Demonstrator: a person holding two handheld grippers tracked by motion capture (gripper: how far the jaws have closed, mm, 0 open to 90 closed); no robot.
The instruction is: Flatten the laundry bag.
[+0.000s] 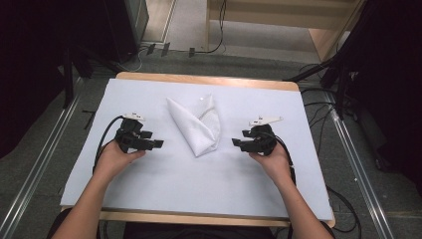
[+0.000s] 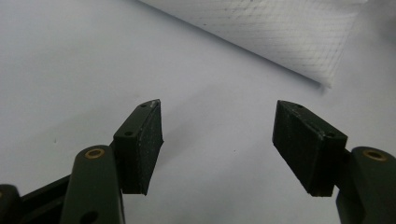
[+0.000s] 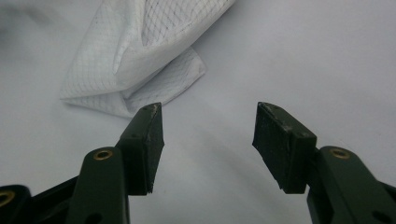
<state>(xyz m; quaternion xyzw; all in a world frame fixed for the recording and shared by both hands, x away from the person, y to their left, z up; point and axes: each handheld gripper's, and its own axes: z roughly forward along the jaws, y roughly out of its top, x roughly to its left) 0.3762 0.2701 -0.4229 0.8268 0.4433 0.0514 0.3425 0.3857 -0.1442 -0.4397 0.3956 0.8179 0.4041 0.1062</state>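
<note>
Two grippers, left (image 1: 158,143) and right (image 1: 235,142), flank a folded cloth (image 1: 197,124) mid-table (image 1: 149,189), jaws wide apart and empty. The cloth's long axis runs near-to-far, its pointed end toward the person. Gripper views reveal its grid weave.

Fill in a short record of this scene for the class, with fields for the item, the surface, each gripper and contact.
item: folded white mesh cloth, lying mid-table
surface: white sheet over a wooden table
left gripper: open, nothing between the jaws, left of the cloth
right gripper: open, nothing between the jaws, right of the cloth
contact: neither gripper touches the cloth
</note>
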